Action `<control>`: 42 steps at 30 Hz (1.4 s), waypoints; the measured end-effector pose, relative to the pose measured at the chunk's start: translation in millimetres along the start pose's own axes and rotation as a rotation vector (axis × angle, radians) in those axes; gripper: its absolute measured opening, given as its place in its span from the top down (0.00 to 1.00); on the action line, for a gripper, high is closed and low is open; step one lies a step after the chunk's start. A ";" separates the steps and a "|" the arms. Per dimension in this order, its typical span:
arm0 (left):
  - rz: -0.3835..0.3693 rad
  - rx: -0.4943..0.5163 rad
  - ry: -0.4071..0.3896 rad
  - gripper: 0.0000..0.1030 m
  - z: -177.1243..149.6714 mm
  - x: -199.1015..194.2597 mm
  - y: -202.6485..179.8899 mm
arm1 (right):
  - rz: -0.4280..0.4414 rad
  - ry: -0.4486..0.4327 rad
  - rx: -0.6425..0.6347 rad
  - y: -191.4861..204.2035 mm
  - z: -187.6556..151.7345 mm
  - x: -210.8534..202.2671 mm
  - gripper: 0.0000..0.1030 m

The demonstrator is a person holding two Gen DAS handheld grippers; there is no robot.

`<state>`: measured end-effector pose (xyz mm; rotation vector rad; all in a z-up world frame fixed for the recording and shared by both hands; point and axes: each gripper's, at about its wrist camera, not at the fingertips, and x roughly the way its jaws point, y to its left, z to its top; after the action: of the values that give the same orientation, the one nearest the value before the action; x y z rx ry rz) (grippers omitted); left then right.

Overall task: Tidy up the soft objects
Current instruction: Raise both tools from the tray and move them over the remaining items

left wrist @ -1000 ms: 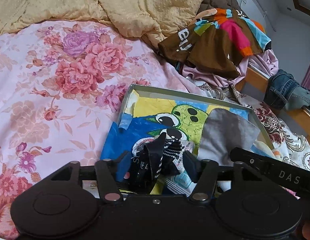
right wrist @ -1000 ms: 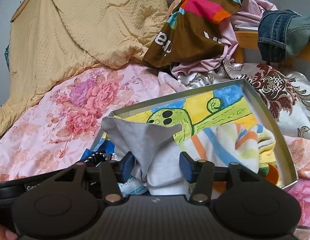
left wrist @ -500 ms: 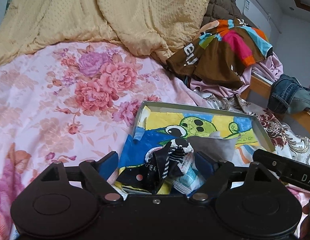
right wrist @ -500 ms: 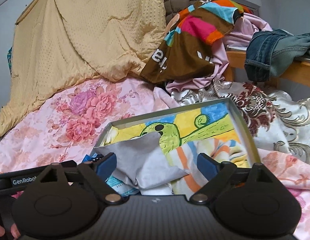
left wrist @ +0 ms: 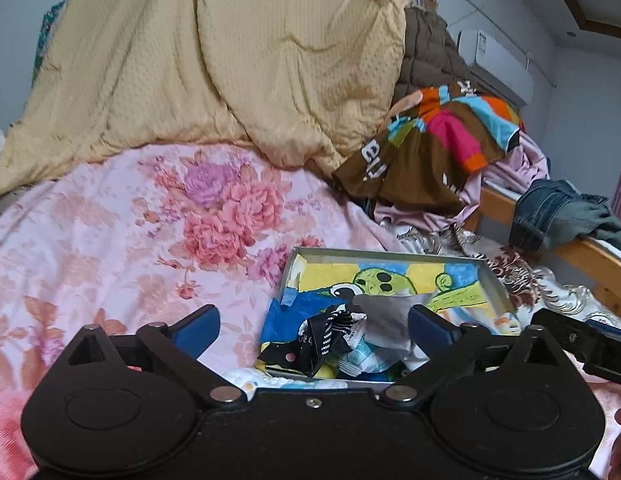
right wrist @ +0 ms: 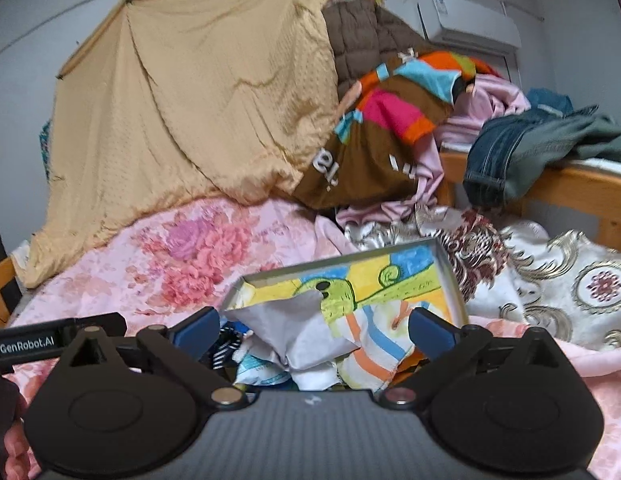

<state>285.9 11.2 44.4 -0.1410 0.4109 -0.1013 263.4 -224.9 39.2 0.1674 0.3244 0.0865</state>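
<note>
Soft objects — a grey cloth, a striped cloth and a black-and-white patterned piece — are seen heaped at the near end of a shallow tray set on the floral bedspread. From both grippers the heap is found ahead and below, framed between the fingers but apart from them. The right gripper is judged nearer the grey cloth, the left gripper nearer the patterned piece. Both are angled slightly downward — jaws opening wide, nothing gripped. Unsorted clothes are piled well beyond the tray.
</note>
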 end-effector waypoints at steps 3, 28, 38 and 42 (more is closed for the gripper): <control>0.006 0.008 -0.013 0.01 -3.5 -23.8 -3.9 | 0.002 -0.030 -0.009 0.4 -2.0 -25.1 0.00; -0.015 0.017 0.069 0.01 -68.1 -113.1 -26.3 | -0.035 -0.007 -0.021 -9.3 -50.1 -136.0 0.00; 0.053 0.064 0.159 0.01 -85.1 -107.8 -29.9 | -0.052 0.153 0.057 -17.6 -69.3 -123.8 0.00; 0.065 0.061 0.200 0.01 -89.2 -104.0 -27.1 | -0.052 0.179 0.051 -14.3 -73.2 -120.5 0.00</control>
<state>153.2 -12.7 8.3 -0.0577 0.6113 -0.0636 126.6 -241.4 5.6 0.2019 0.5093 0.0417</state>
